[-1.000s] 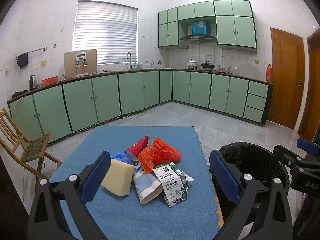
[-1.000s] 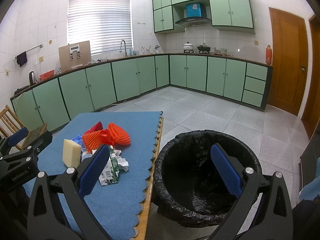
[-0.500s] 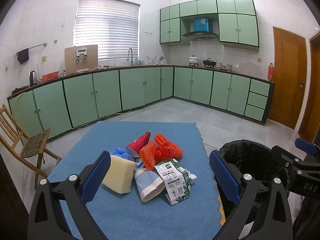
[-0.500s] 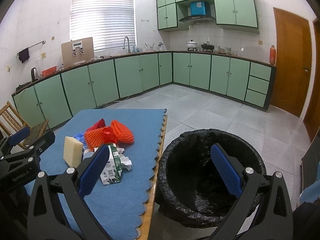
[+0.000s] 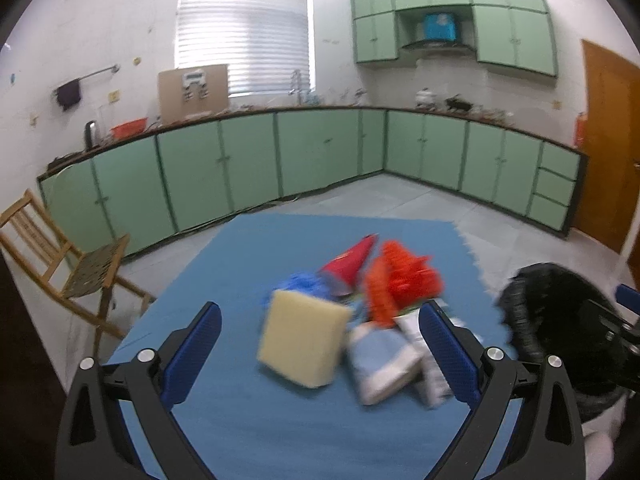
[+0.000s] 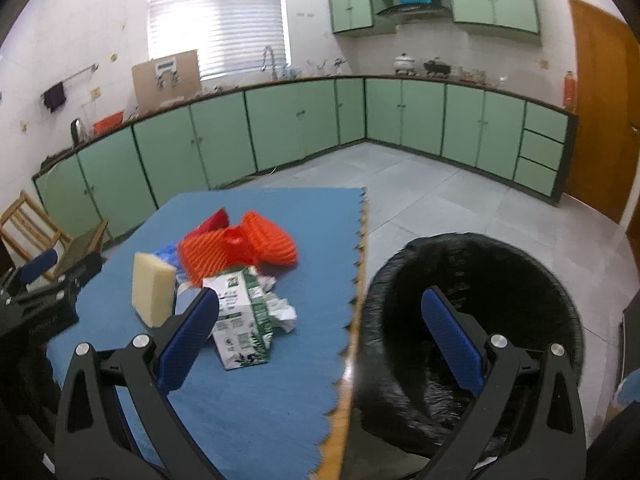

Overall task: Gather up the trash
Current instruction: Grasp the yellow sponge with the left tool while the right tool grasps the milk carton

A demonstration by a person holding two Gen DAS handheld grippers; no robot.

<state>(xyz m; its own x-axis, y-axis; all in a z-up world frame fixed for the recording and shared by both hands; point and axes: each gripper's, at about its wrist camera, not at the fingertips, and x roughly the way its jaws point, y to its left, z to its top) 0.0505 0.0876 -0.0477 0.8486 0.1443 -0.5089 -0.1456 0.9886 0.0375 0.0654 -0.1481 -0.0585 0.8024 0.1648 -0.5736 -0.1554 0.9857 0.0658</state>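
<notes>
My left tongs hang spread wide and empty over the blue surface, with the yellow sponge between their tips and the blurred heap, seemingly orange netting and a pale pouch, toward one o'clock. My right tongs also gape empty, the milk carton at ten o'clock and the black-lined bin at two o'clock, beside the surface's edge.

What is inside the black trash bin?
In the right wrist view the bin shows only its black liner, with no trash visible. The right gripper covers part of the bottom.
</notes>
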